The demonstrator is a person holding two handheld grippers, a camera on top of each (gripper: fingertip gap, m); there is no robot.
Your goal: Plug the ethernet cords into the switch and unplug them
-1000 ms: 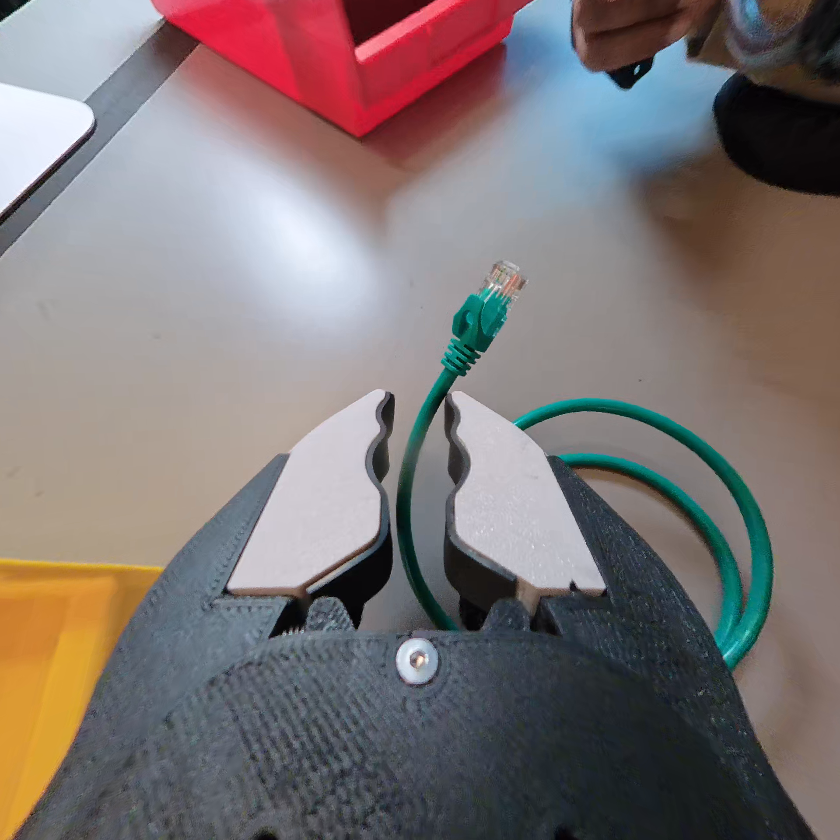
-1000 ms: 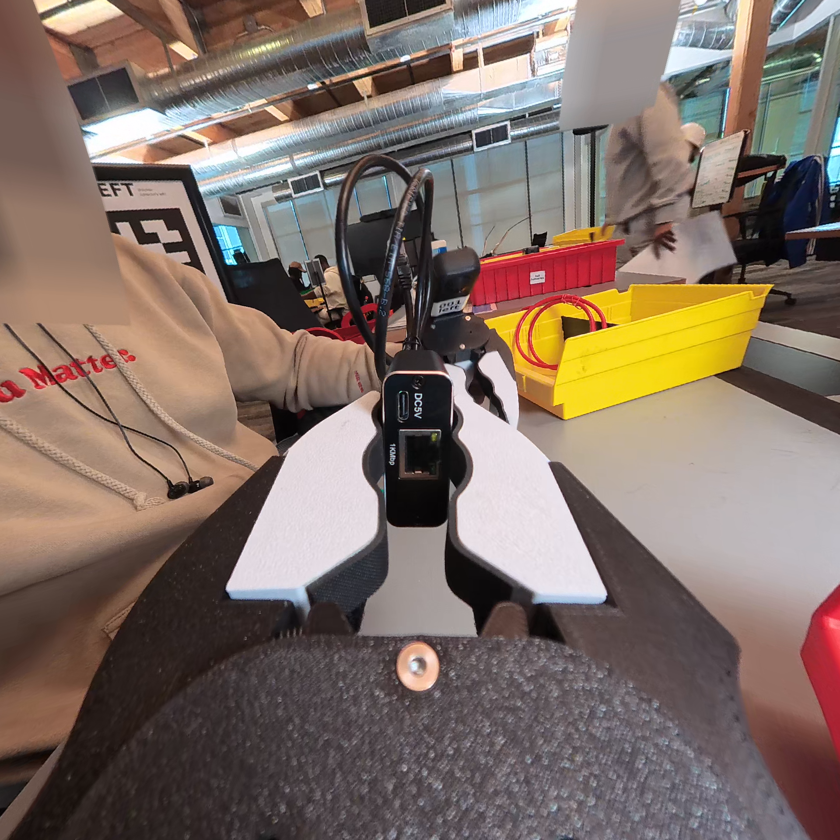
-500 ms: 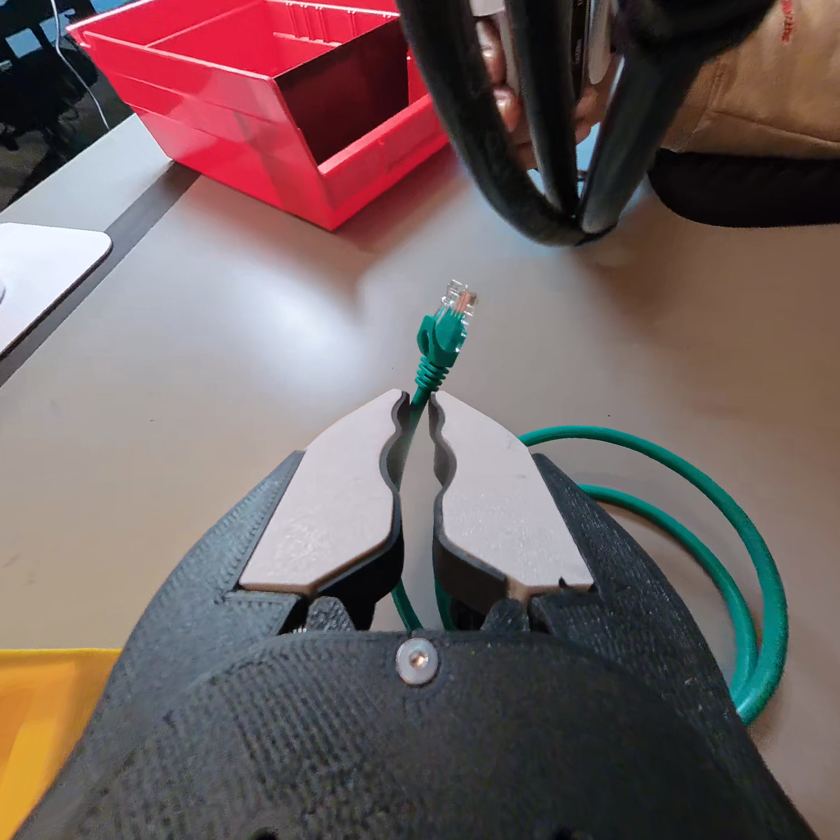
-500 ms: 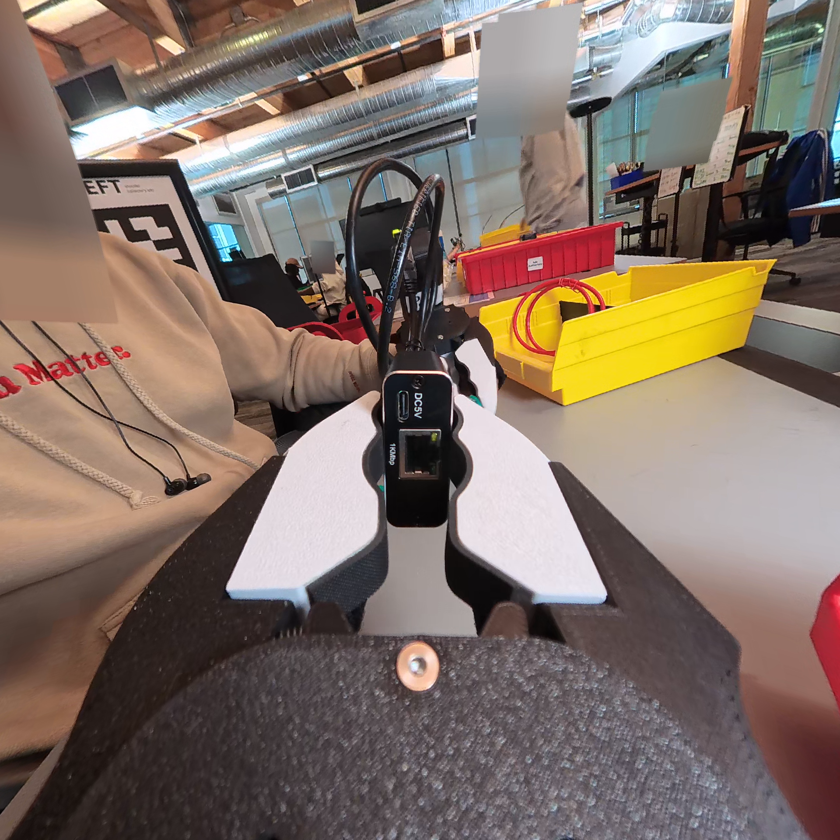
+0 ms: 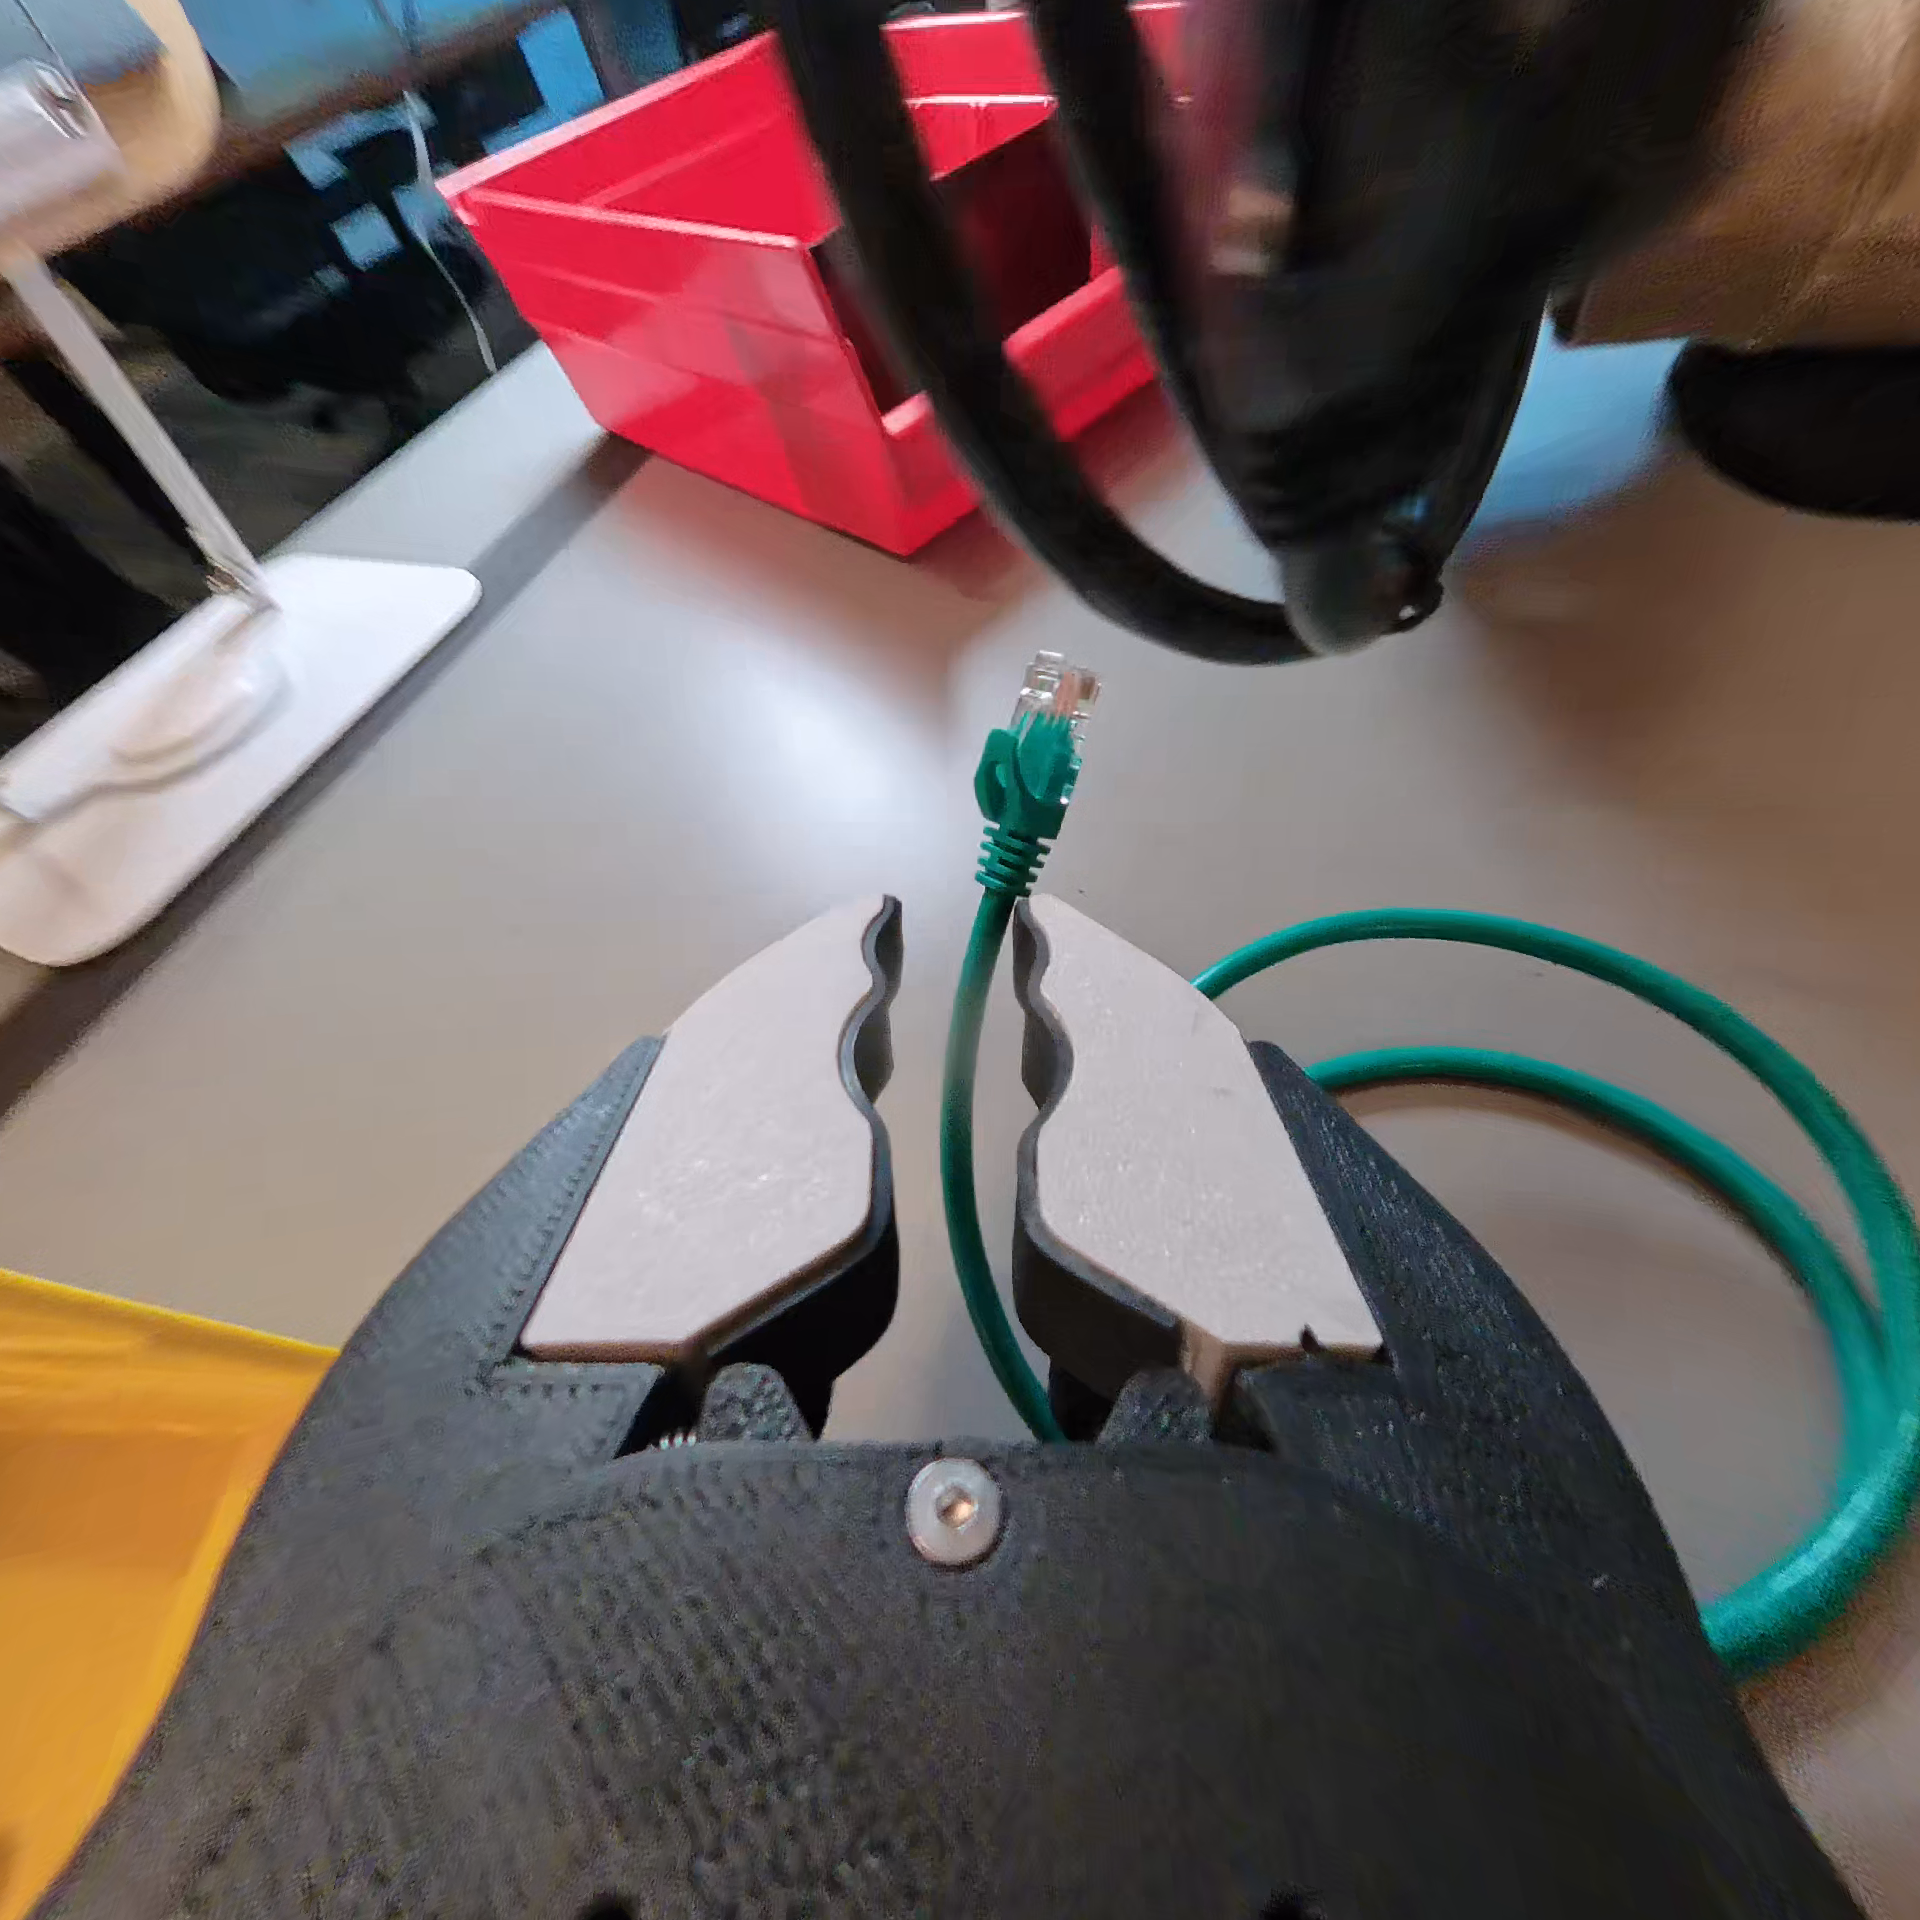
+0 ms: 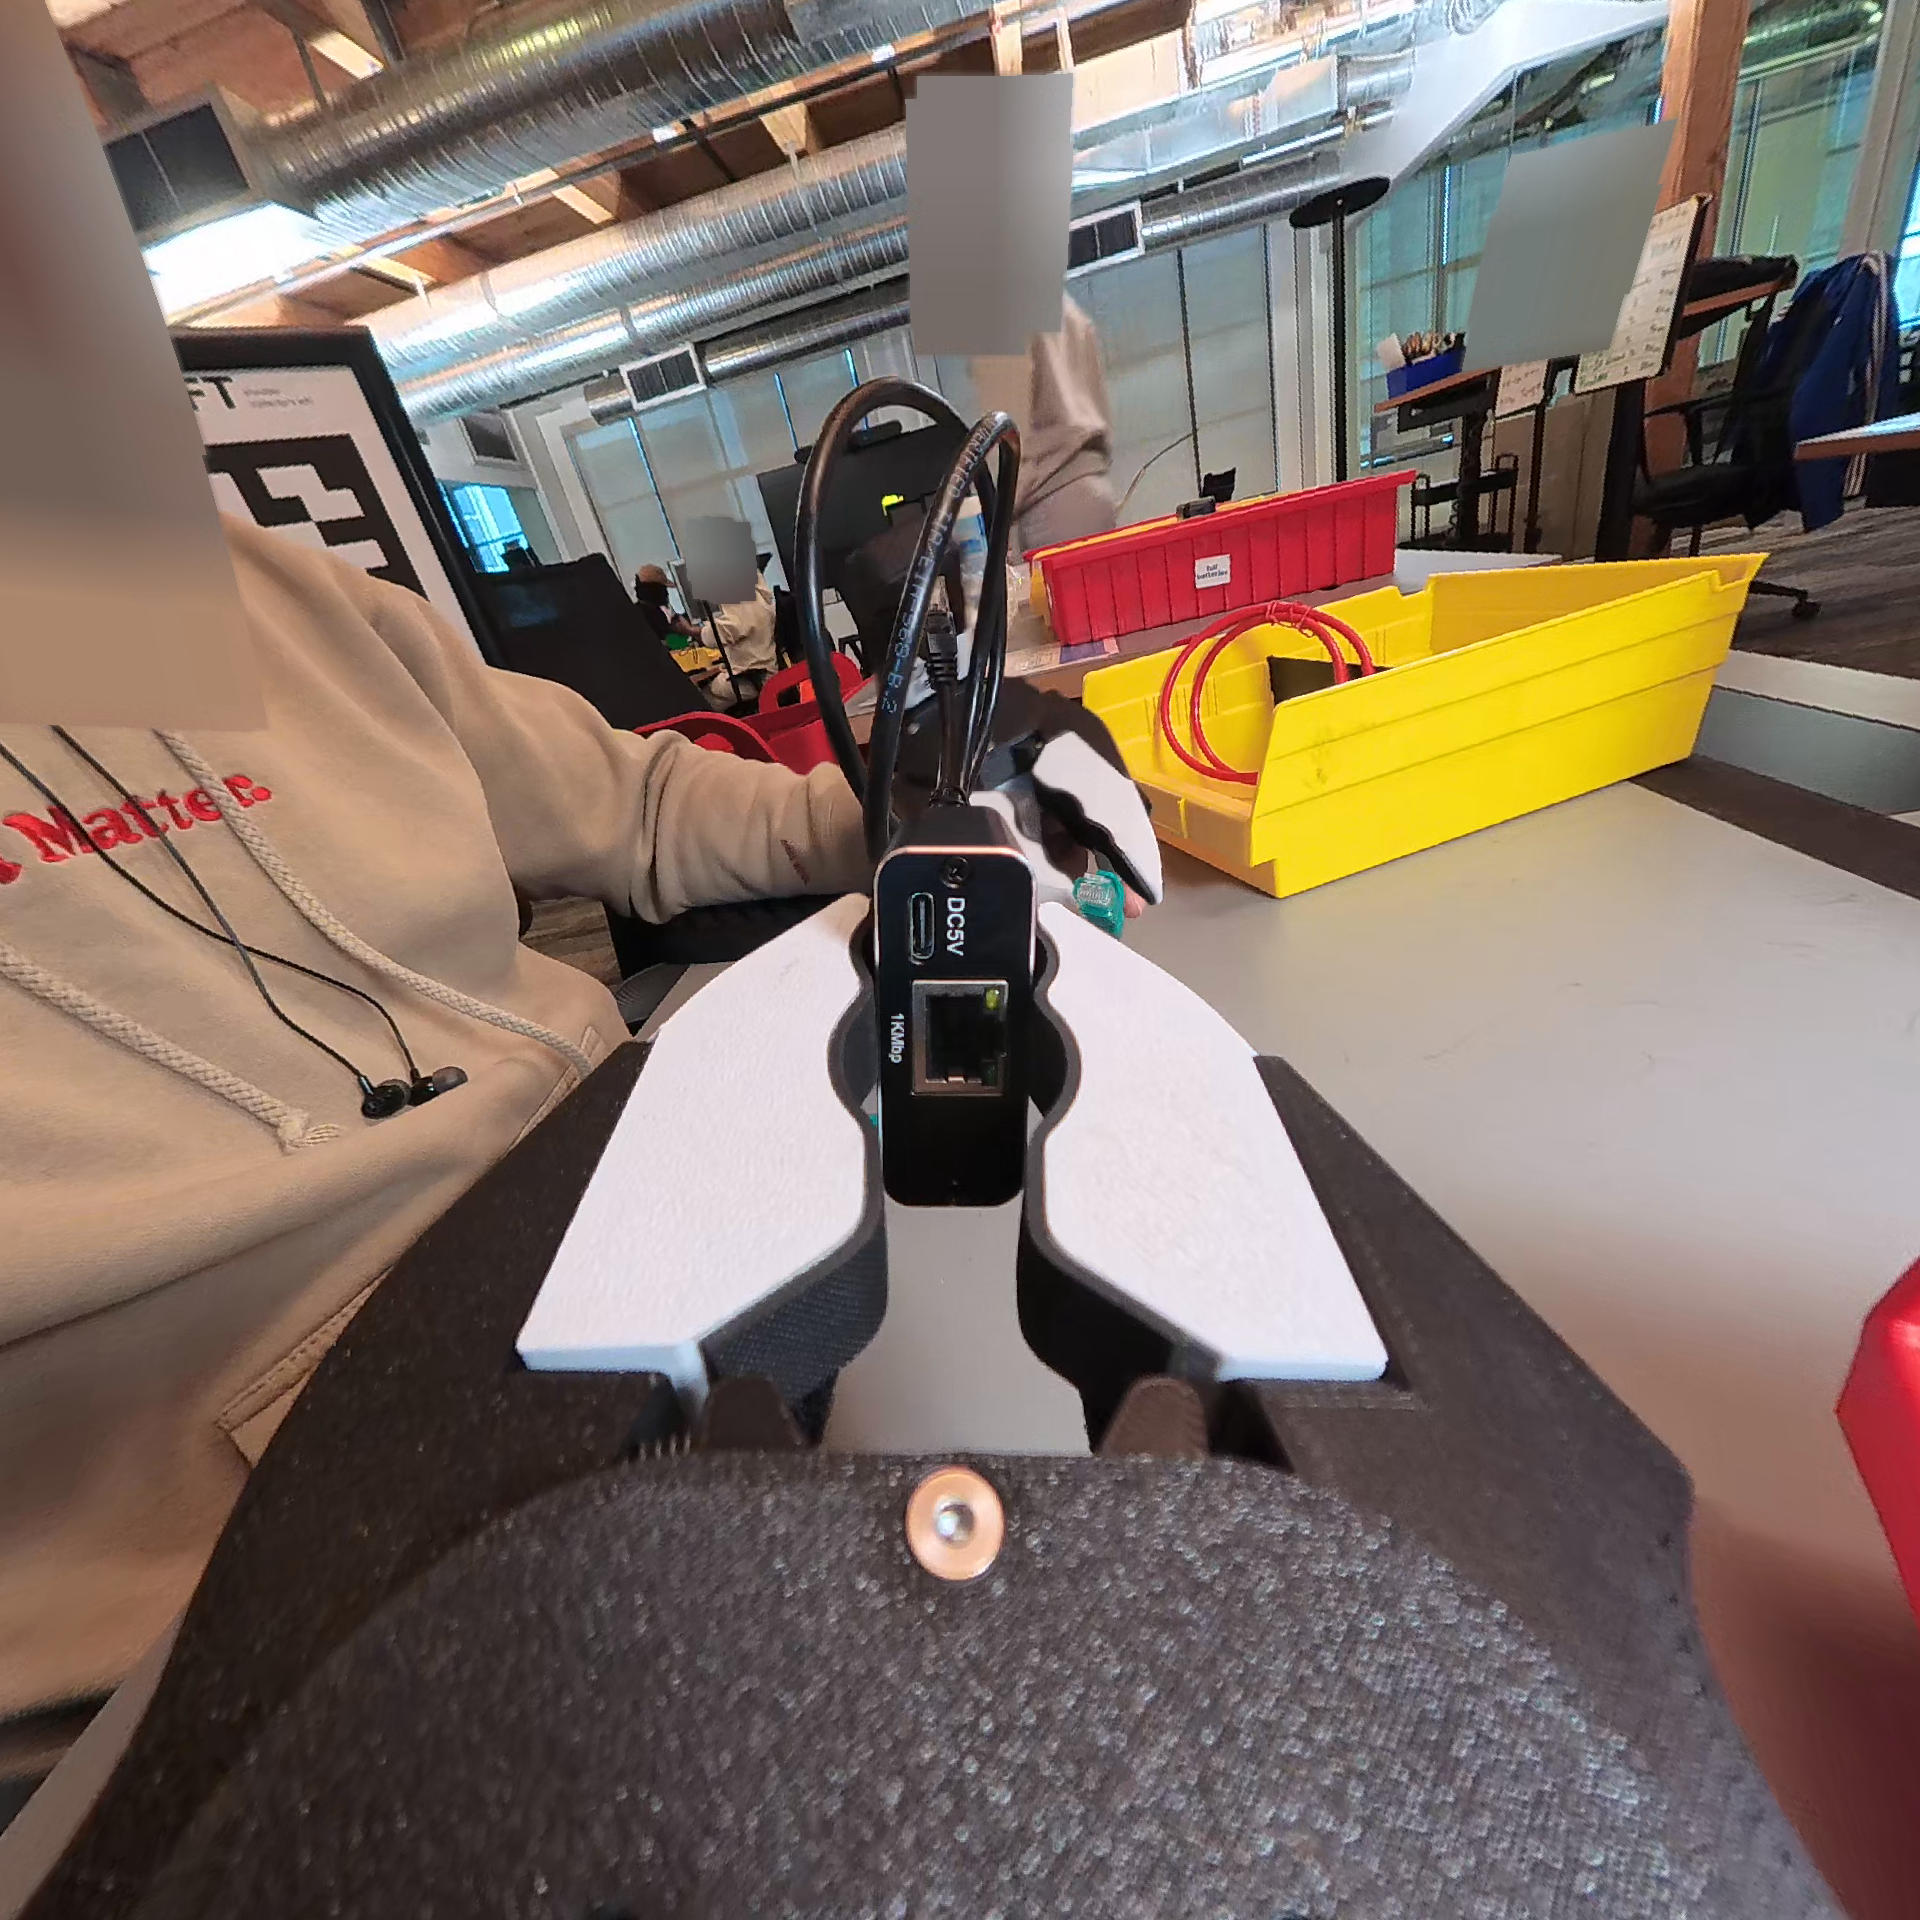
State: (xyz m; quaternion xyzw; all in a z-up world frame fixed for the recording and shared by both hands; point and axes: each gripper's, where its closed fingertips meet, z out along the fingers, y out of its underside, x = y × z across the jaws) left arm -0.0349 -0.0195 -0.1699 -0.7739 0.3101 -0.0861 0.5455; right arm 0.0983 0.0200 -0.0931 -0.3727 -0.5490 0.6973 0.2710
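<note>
Both wrist views face each other closely, sharing the green plug [image 5: 1039, 753].

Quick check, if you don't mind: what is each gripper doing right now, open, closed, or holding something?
Left gripper: open, the green ethernet cord running loosely between its fingers.
Right gripper: closed on the black switch.

My count on the surface

Two cords, green [image 5: 1725, 1132] and red [image 6: 1257, 694]; one switch [image 6: 954, 1029]; one yellow bin [image 6: 1475, 717] holding the red cord; two red bins [image 6: 1226, 566] behind it.
</note>
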